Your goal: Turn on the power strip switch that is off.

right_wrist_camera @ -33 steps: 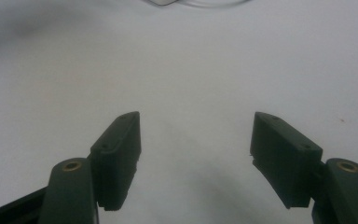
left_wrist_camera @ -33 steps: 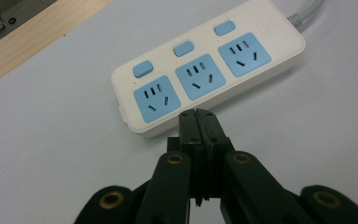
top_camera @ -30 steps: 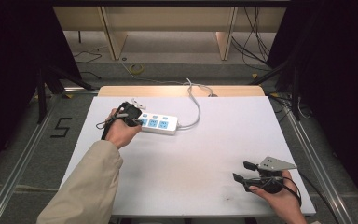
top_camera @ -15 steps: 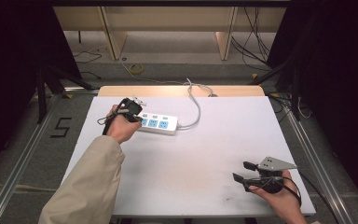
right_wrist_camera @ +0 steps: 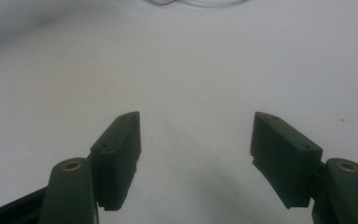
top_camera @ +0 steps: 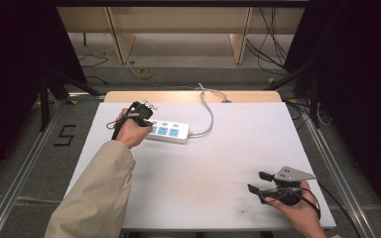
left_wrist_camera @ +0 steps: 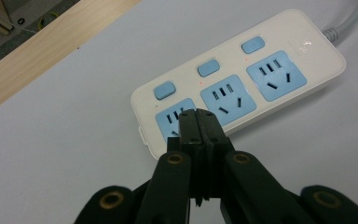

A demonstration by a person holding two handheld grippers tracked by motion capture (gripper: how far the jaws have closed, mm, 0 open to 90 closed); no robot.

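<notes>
A white power strip [top_camera: 168,132] [left_wrist_camera: 242,79] with three blue sockets and three blue switches lies at the back left of the white table [top_camera: 228,158], its grey cable [top_camera: 209,111] trailing off the far edge. My left gripper [top_camera: 146,115] [left_wrist_camera: 198,116] is shut with nothing between its jaws, and its tips sit over the strip's leftmost socket. Whether the tips touch the socket is unclear. My right gripper [top_camera: 258,181] [right_wrist_camera: 196,135] rests low over the table near the front right corner, open and with nothing between its fingers.
A wooden strip [top_camera: 178,96] borders the table's far edge. Past it, on the floor, are cables and wooden furniture legs [top_camera: 238,47]. Metal rails [top_camera: 25,163] run along both sides of the table.
My left gripper has shifted slightly along the near end of the power strip. The right gripper has not moved.
</notes>
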